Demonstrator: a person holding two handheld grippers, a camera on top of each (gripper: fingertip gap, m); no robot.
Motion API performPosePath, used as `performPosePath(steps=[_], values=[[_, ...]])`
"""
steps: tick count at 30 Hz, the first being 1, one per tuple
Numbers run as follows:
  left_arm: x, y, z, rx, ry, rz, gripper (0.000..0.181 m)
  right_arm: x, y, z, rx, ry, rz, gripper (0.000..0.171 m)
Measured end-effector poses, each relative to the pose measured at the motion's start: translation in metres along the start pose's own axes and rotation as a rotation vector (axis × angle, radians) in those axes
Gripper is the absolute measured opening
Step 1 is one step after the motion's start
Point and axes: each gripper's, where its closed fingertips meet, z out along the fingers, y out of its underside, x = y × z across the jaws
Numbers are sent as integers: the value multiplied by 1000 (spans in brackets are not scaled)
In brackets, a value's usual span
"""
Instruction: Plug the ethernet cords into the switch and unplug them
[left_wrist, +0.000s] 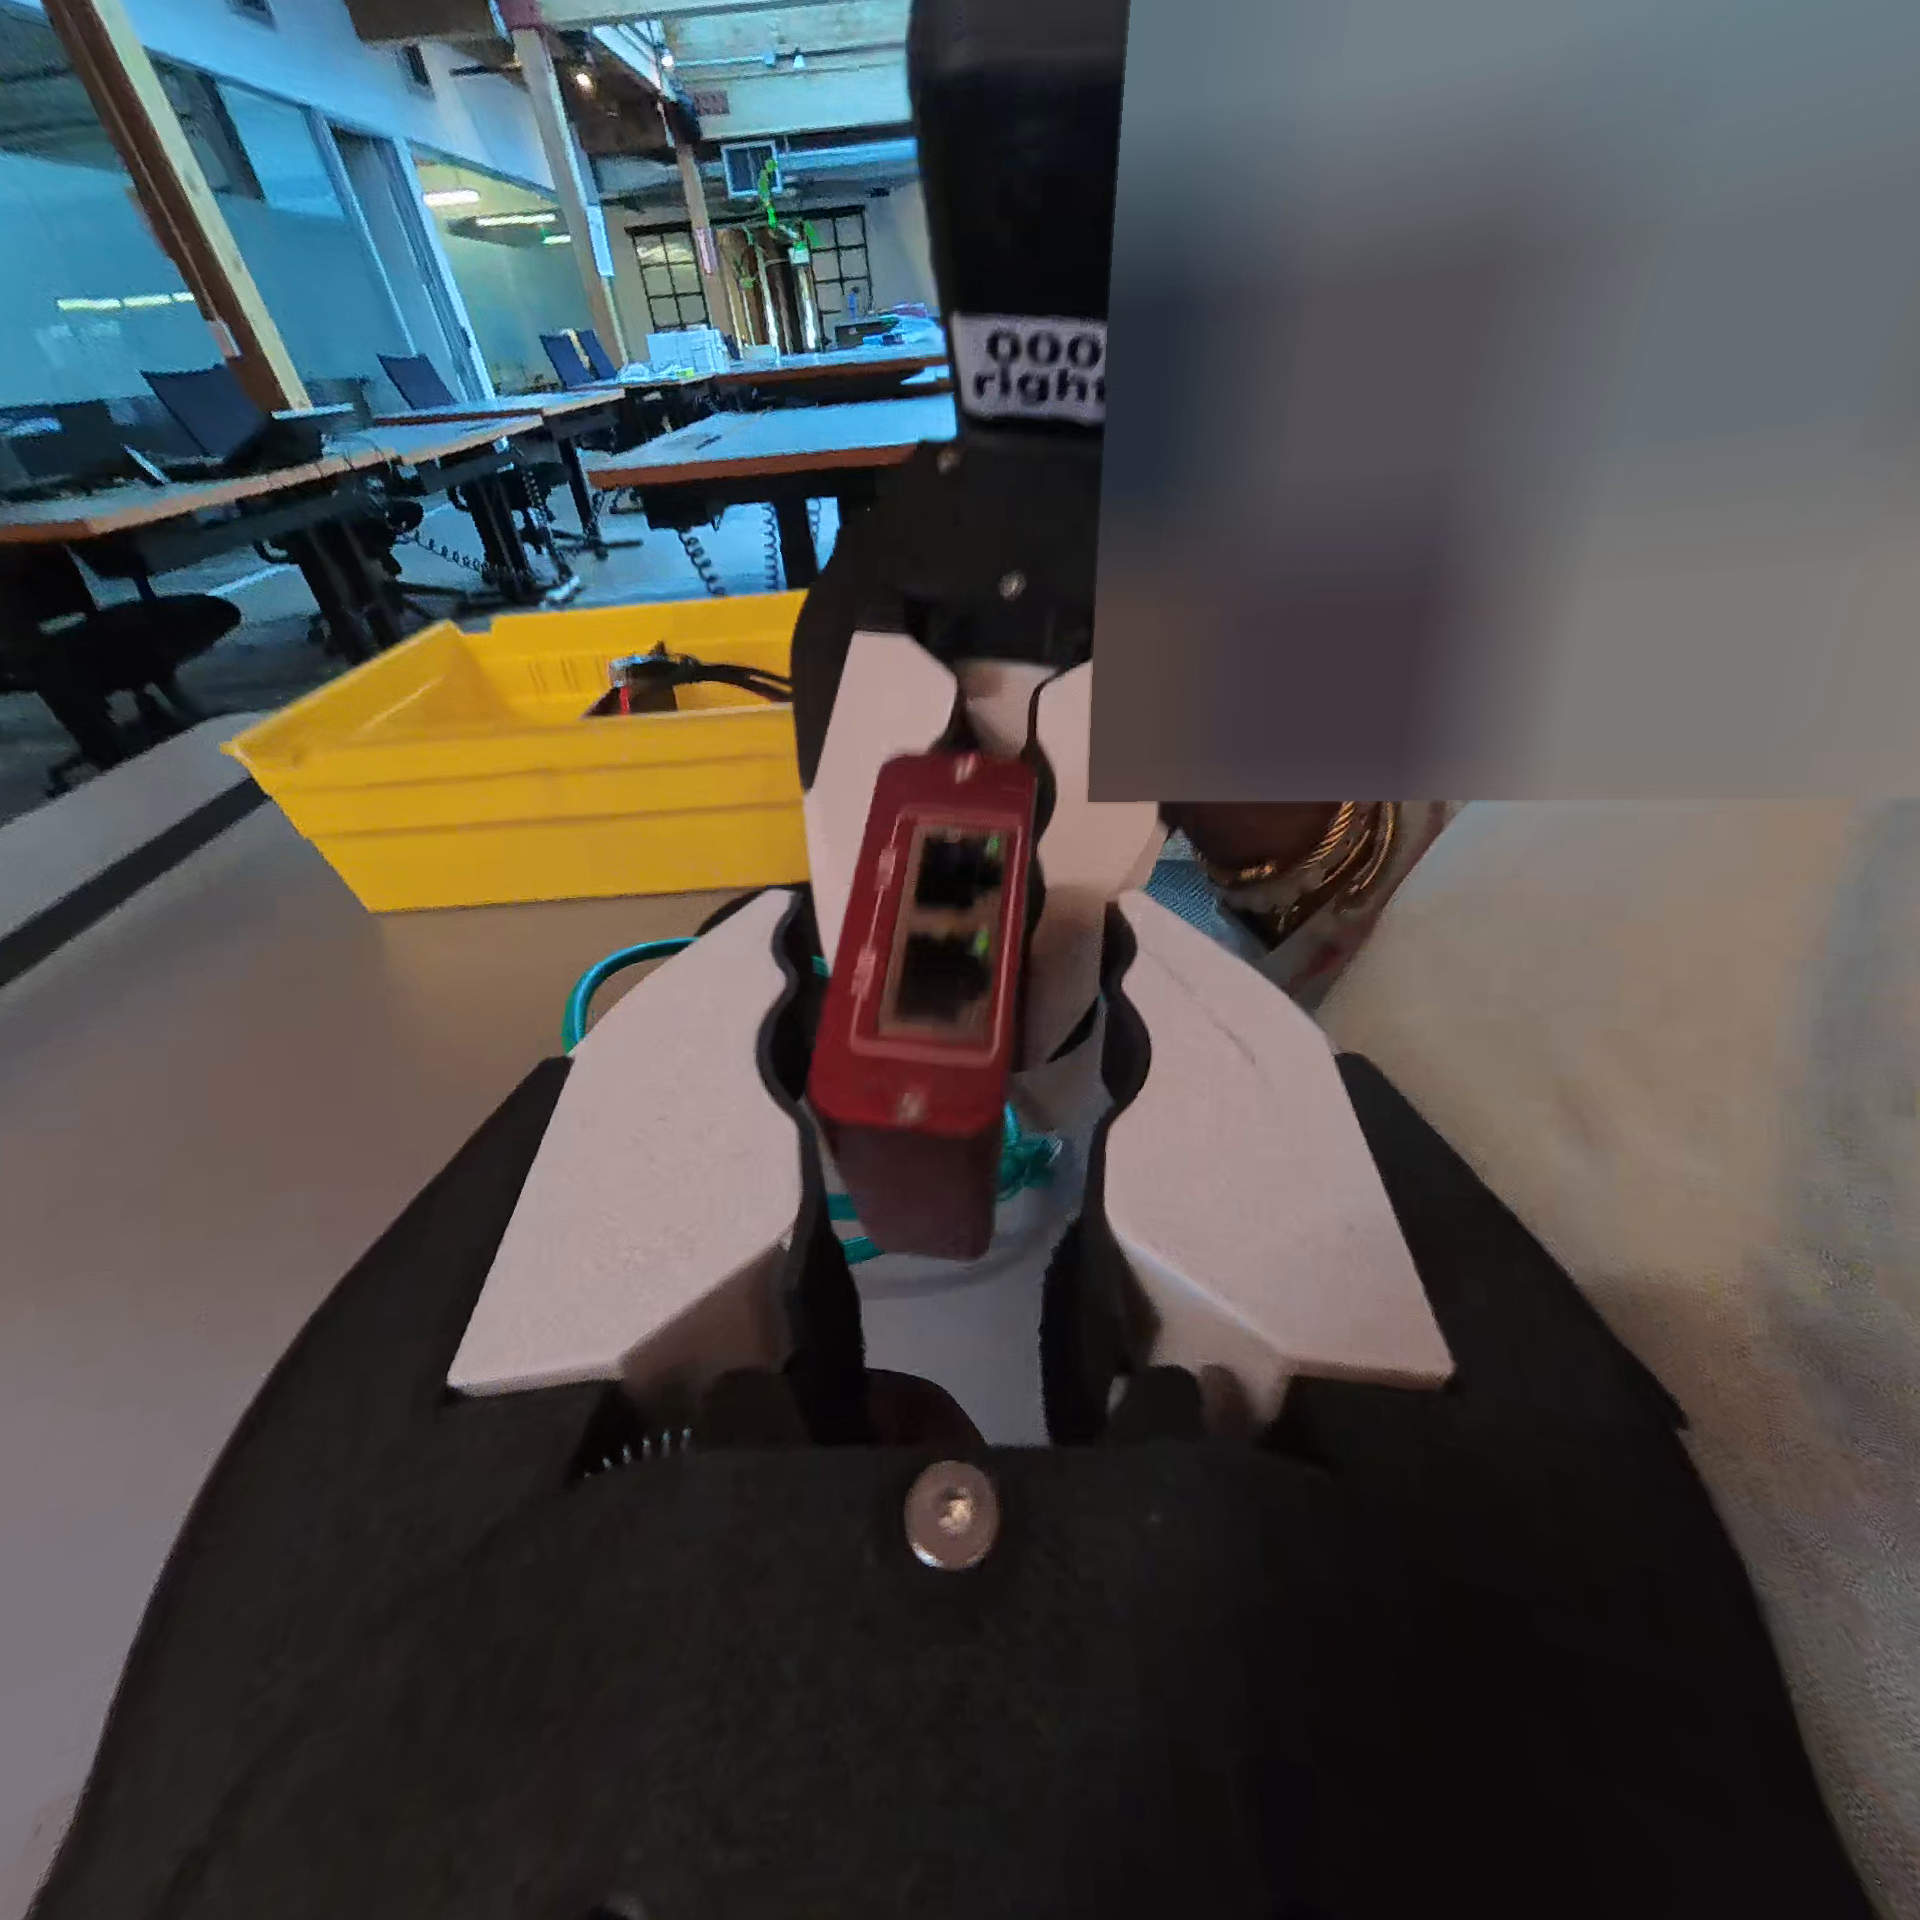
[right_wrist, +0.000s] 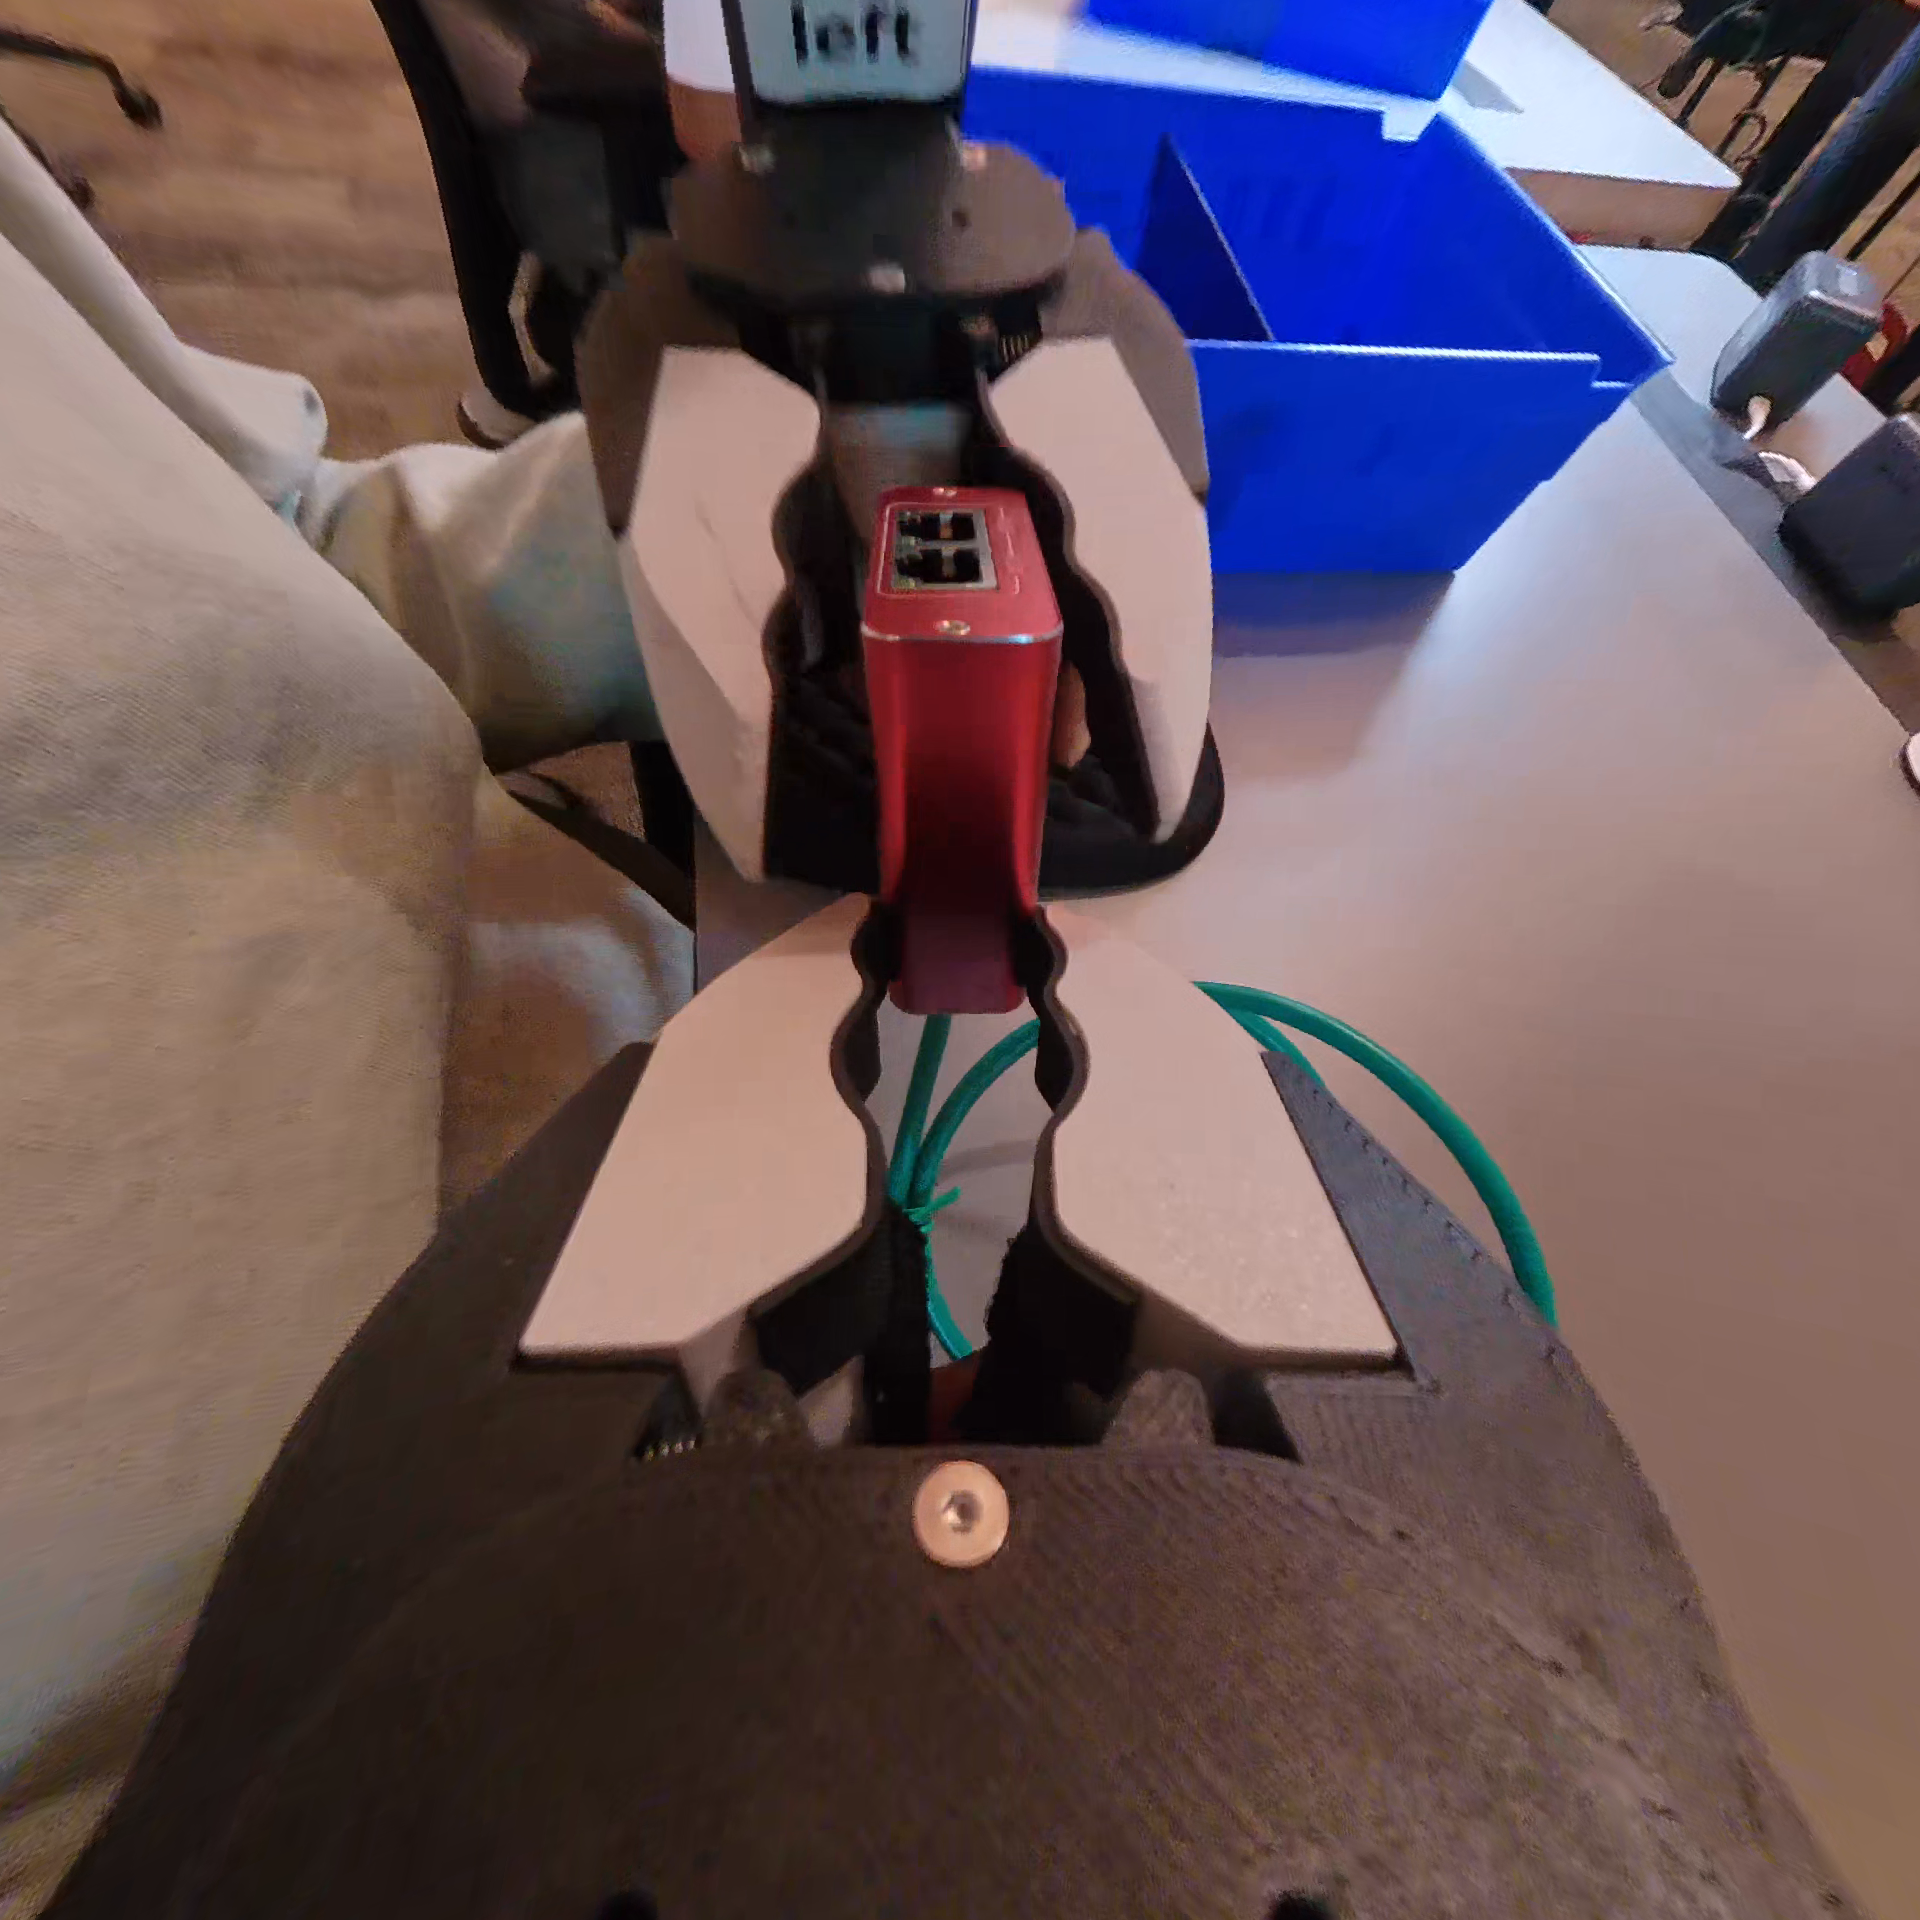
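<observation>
A red ethernet switch is held in the air between my two grippers, which face each other. My right gripper is shut on its near end; in the left wrist view it comes down from above. The switch's port face points at the left camera, and its two ports are empty. My left gripper is open, with its fingers on either side of the port end. It also shows in the right wrist view. A green ethernet cord lies looped on the table below, unplugged.
A yellow bin holding a dark object and black cables stands beyond the switch. A blue bin stands at the far right of the grey table, with dark grey boxes beside it. A person's light clothing fills the left. The grippers are tip to tip, or close to it.
</observation>
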Motion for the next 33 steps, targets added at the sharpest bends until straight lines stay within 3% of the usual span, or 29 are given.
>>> performPosePath(steps=[2, 5, 8, 11, 13, 15, 18, 21, 22, 23, 27, 30, 33], values=[[-1, -7, -8, -43, -61, 34, 36, -1, -6, 2, -32, -2, -52, 26], [-7, -17, -19, -57, -152, 63, 31, 8, -23, 2, -53, 72, -143, 28], [-38, -49, -41, 223, -312, -88, 28, 41, -60, -15, 135, 339, -210, 36], [-77, -60, -76, 637, -361, -460, 29, 58, -81, -47, 327, 609, -344, 62], [-98, -50, -93, 859, -344, -708, 29, 56, -73, -47, 307, 701, -457, 78], [-109, -35, -94, 946, -334, -860, 29, 55, -54, -29, 172, 751, -533, 80], [-108, -26, -75, 918, -339, -889, 29, 63, -37, -6, -59, 834, -675, 70], [-99, -27, -54, 879, -289, -893, 29, 74, -25, 2, -199, 877, -681, 50], [-96, -27, -48, 855, -277, -892, 28, 78, -22, -2, -219, 910, -666, 39], [-94, -25, -42, 824, -276, -882, 28, 81, -20, -8, -225, 927, -657, 17], [-71, -22, -16, 600, -100, -732, 29, 76, -12, -26, -207, 808, -755, 14], [-49, -4, 4, 358, 4, -636, 50, 65, -1, -30, -259, 656, -965, 14], [-30, 5, 16, 241, 85, -603, 42, 59, 6, -28, -325, 556, -1085, 14]])
